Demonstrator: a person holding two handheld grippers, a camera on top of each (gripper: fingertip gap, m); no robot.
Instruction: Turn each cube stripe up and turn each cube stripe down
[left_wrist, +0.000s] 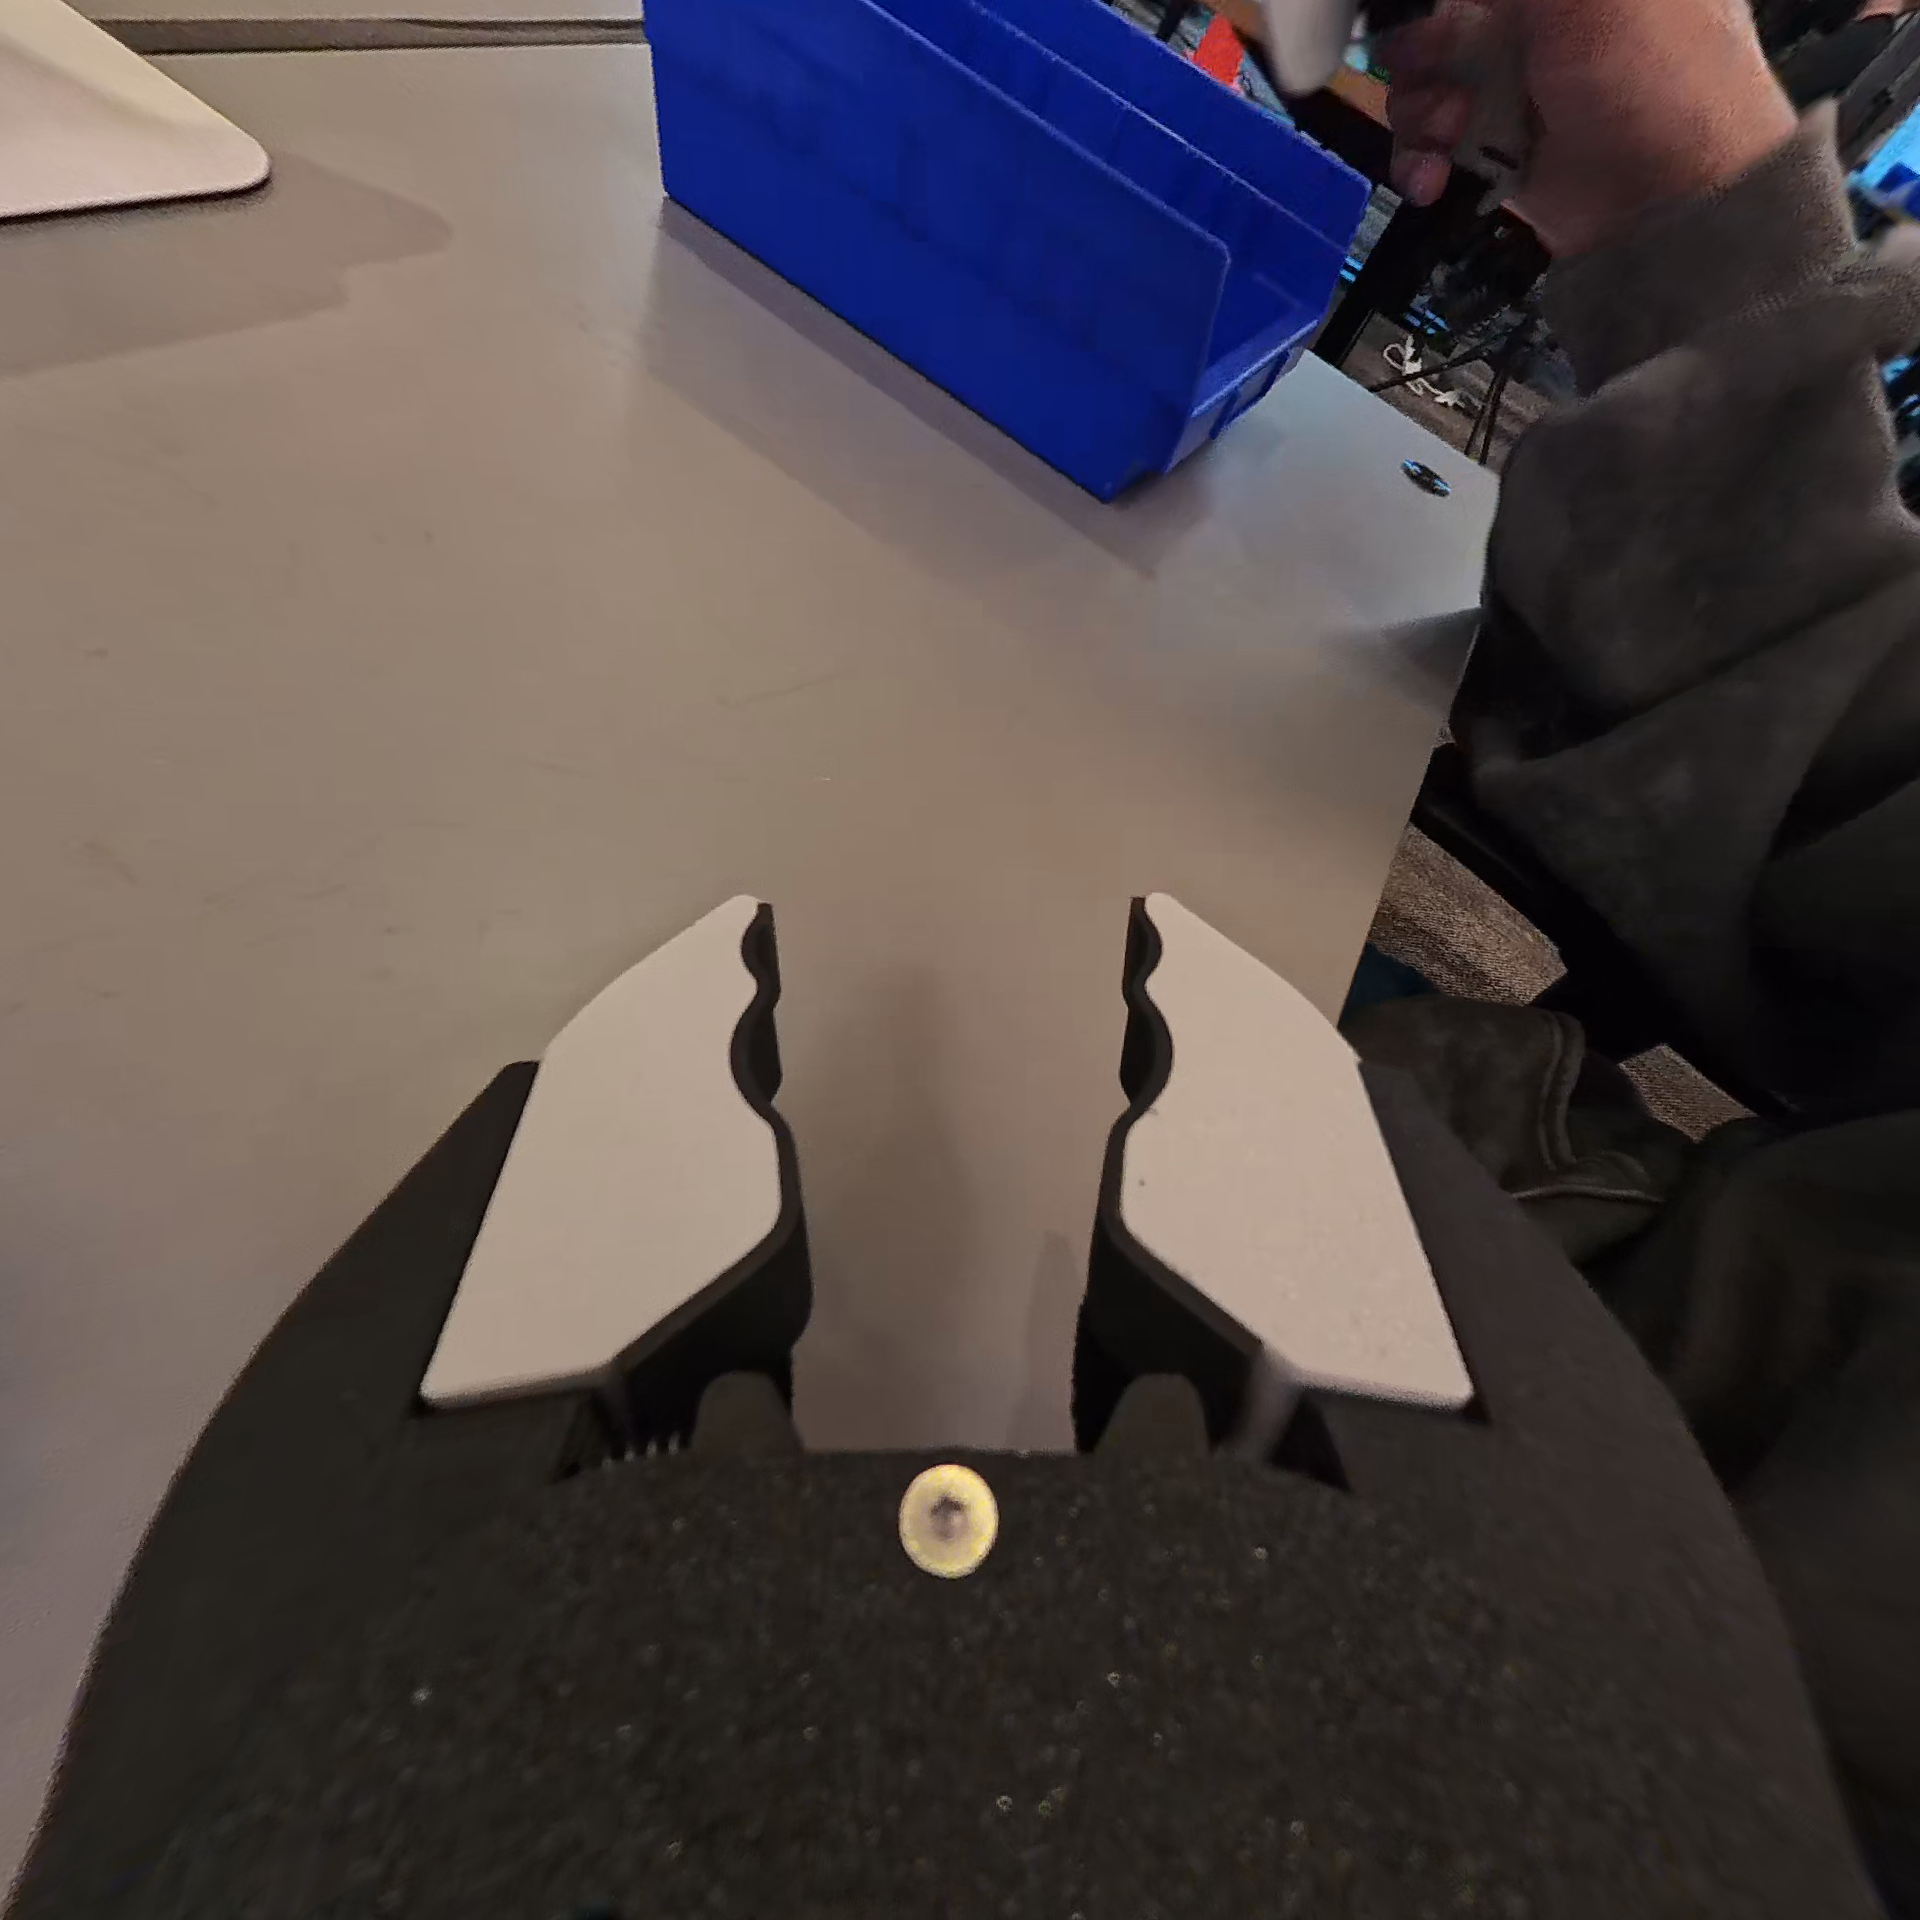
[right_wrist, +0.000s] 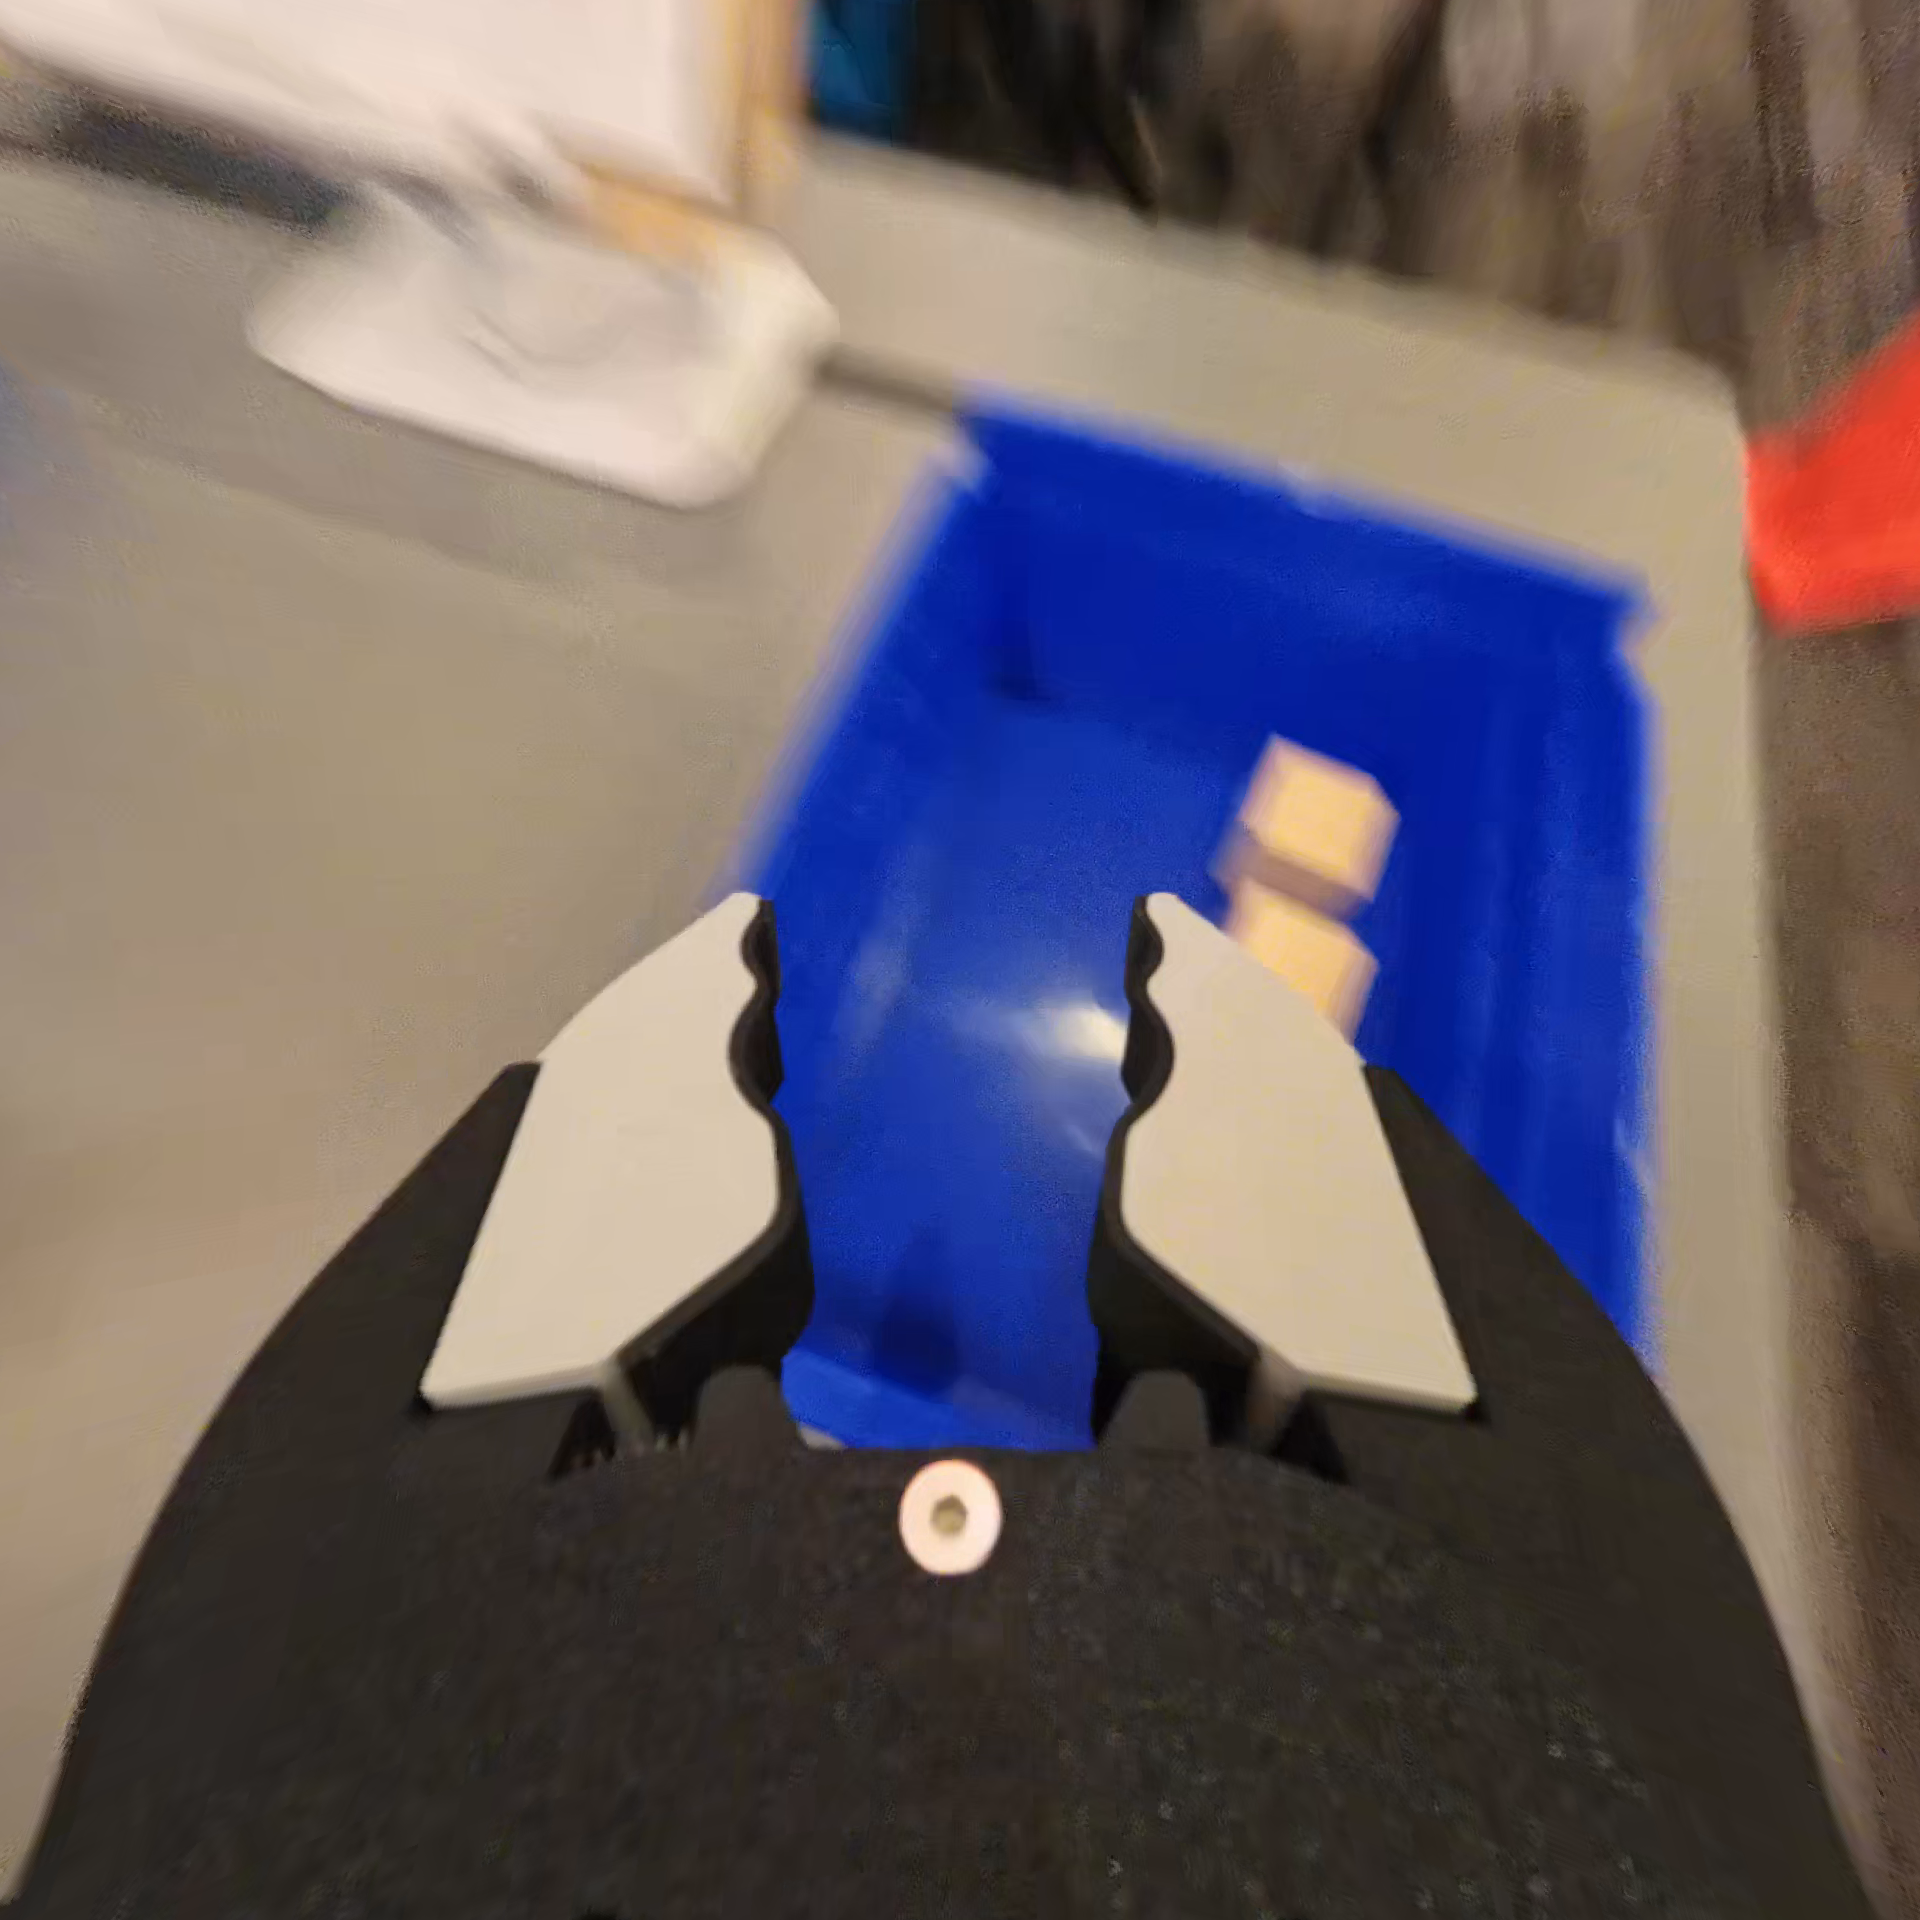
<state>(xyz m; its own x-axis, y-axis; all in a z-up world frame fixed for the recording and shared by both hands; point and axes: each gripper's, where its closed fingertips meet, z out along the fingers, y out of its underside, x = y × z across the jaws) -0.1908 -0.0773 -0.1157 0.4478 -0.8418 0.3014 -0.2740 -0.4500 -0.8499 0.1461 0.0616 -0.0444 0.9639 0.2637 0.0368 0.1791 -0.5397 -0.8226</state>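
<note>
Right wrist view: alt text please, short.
Motion-blurred view along the open, empty right gripper into a blue bin on a grey table. Two pale cubes lie against the bin's right wall; any stripes are unreadable.

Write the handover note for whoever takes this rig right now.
Left gripper: open, empty, over bare grey table, short of the blue bin.
Right gripper: open, empty, above the bin's inside.
Two wooden cubes sit close together in the bin toward its right wall; the picture is too blurred to tell their stripes.
Done: nothing that shows. Left: grasp and turn each cube.
</note>
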